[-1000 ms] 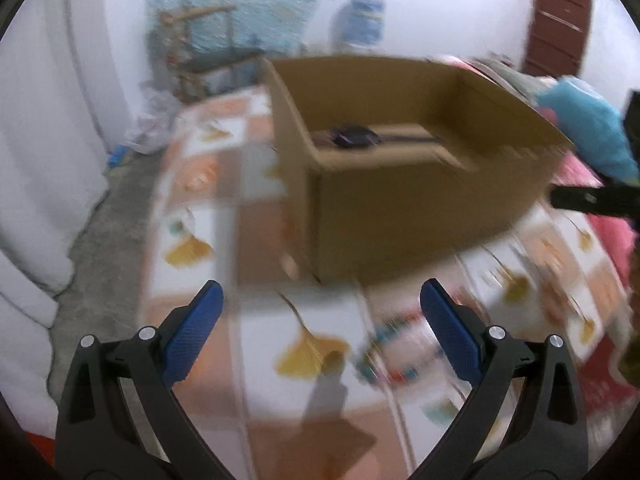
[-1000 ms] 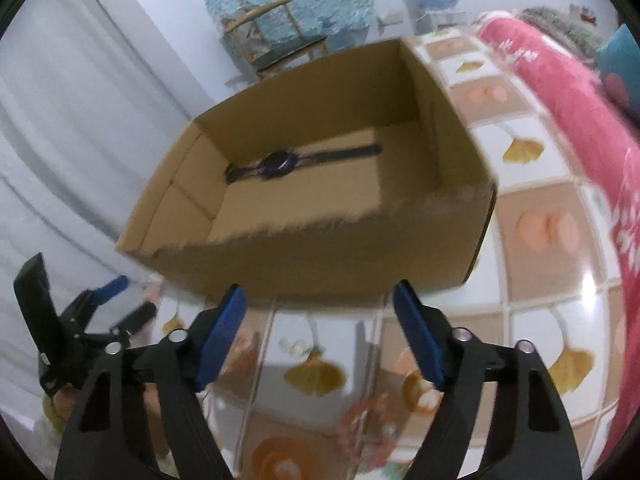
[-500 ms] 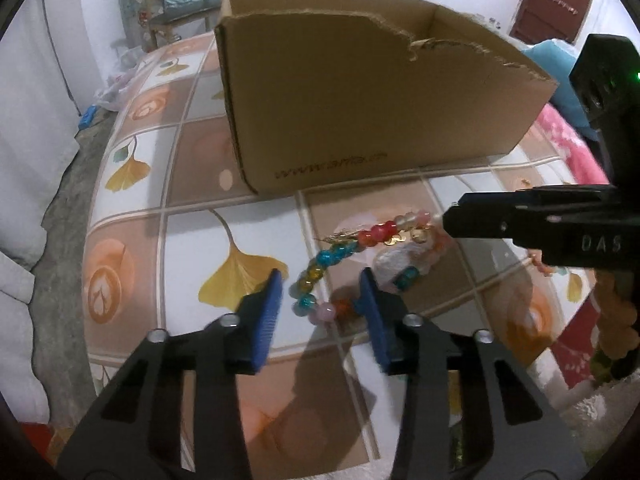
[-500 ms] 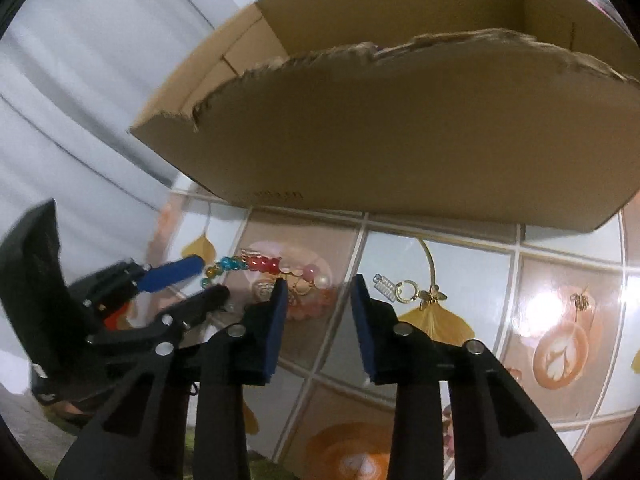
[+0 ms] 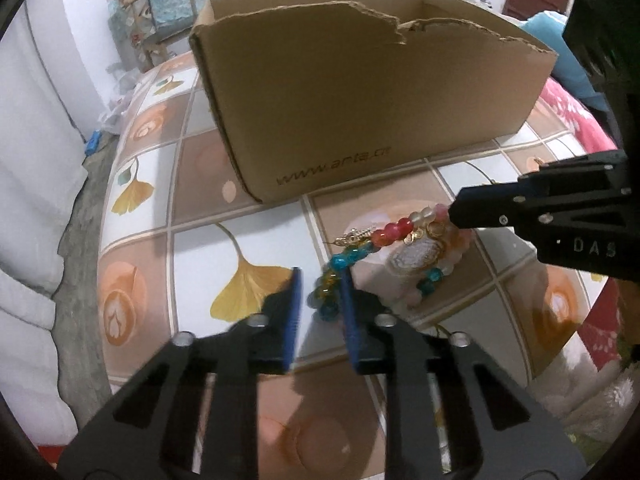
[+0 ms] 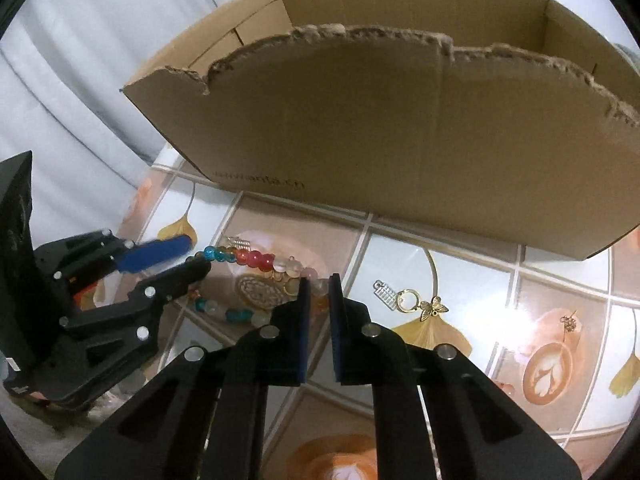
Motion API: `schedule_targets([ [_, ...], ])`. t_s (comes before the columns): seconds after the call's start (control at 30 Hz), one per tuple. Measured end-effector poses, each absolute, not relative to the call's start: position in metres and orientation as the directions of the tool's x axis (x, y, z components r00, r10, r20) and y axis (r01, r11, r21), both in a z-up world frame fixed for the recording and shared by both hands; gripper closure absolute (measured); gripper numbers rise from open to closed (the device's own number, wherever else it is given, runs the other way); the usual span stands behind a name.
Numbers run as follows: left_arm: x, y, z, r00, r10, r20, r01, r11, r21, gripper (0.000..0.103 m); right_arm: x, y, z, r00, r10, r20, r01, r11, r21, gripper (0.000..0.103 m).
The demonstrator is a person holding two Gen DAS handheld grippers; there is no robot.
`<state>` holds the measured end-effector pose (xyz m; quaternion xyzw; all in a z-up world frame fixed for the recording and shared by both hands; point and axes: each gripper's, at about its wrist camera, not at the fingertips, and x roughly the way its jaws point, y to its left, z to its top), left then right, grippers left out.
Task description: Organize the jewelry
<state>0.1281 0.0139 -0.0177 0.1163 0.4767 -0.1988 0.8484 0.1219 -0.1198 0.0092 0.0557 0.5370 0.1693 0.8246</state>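
Observation:
A multicoloured beaded bracelet point(image 5: 384, 232) point(image 6: 256, 260) lies on the tiled tablecloth in front of a brown cardboard box point(image 5: 360, 100) point(image 6: 400, 140). My left gripper point(image 5: 320, 280) point(image 6: 198, 255) is closing, with the bracelet's teal and yellow beads between its blue pads and a sliver of table still showing beside the left pad. My right gripper point(image 6: 319, 280) point(image 5: 456, 210) is also closing and pinches the pale pink beads at the bracelet's other end. An oval filigree pendant point(image 6: 260, 294) rests inside the loop.
A gold ring charm with a leaf and a small silver tag point(image 6: 412, 302) lies right of my right gripper. A tiny gold earring point(image 6: 568, 322) sits farther right. The table edge point(image 5: 108, 216) drops off at the left, with white curtains beyond. A pink blanket point(image 5: 576, 120) is at the right.
Both grippers came down from the box to the bracelet and narrowed from wide apart to nearly closed. The left one came to its near end, the right to its far end.

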Motion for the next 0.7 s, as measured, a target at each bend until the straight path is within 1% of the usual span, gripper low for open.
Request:
schedule_targets([
  [0.07, 0.125, 0.012, -0.018, 0.477, -0.223, -0.85, 0.45, 0.893, 0.018, 0.093, 0.121, -0.119, 0.013, 0.38, 0.339, -0.86, -0.226, 0.936, 0.269, 0.094],
  [0.2, 0.122, 0.012, -0.018, 0.496, -0.225, -0.839, 0.449, 0.893, 0.026, 0.094, 0.115, -0.12, 0.022, 0.411, 0.339, -0.846, -0.24, 0.936, 0.258, 0.094],
  [0.43, 0.103, 0.014, 0.01, 0.555, -0.267, -0.788, 0.468, 0.883, 0.031, 0.094, 0.097, -0.125, 0.039, 0.439, 0.362, -0.823, -0.254, 0.928, 0.273, 0.094],
  [0.5, 0.098, 0.014, 0.014, 0.543, -0.279, -0.792, 0.477, 0.879, 0.017, 0.094, 0.092, -0.126, 0.045, 0.436, 0.376, -0.818, -0.254, 0.923, 0.289, 0.095],
  [0.53, 0.095, 0.015, 0.015, 0.531, -0.287, -0.797, 0.48, 0.877, 0.004, 0.094, 0.089, -0.126, 0.045, 0.43, 0.38, -0.819, -0.253, 0.921, 0.295, 0.099],
  [0.57, 0.091, 0.016, 0.016, 0.519, -0.294, -0.802, 0.483, 0.876, -0.008, 0.094, 0.086, -0.127, 0.045, 0.42, 0.384, -0.822, -0.25, 0.92, 0.302, 0.101],
  [0.7, 0.083, 0.015, 0.01, 0.474, -0.304, -0.826, 0.5, 0.865, -0.032, 0.094, 0.076, -0.132, 0.031, 0.378, 0.38, -0.844, -0.221, 0.923, 0.316, 0.1],
])
